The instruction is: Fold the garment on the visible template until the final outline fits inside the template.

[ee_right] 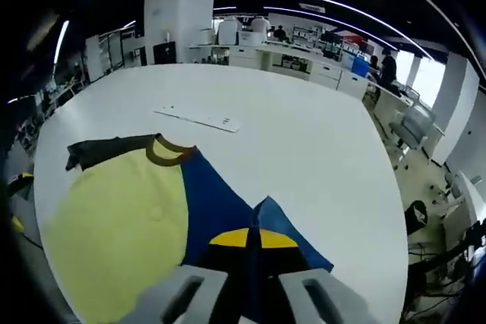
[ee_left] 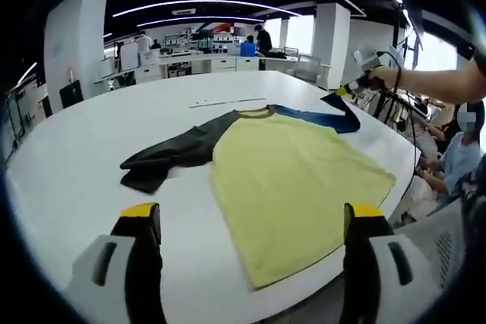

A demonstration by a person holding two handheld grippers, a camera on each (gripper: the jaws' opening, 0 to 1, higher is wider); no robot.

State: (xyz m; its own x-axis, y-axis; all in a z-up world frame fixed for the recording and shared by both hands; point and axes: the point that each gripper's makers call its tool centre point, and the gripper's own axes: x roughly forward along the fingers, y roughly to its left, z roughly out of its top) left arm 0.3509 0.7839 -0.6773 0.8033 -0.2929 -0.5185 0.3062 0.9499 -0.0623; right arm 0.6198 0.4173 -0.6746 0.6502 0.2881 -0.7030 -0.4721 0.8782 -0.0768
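Yellow shirt [ee_left: 292,184] lies flat on the white table [ee_left: 91,142]; right gripper [ee_right: 250,244] pinches its blue sleeve [ee_right: 220,206], while the left gripper [ee_left: 250,221] hovers spread beside the hem.

The left gripper [ee_left: 252,221] is held low in the left gripper view with its yellow-tipped jaws set wide apart — nothing lies between them. The right gripper [ee_right: 250,239] has its yellow-tipped jaws pressed together on the blue sleeve [ee_right: 228,210], pinching the cloth at its end. In the left gripper view the right gripper appears at the upper right, carried by the person's hand [ee_left: 386,77] on an outstretched bare forearm.
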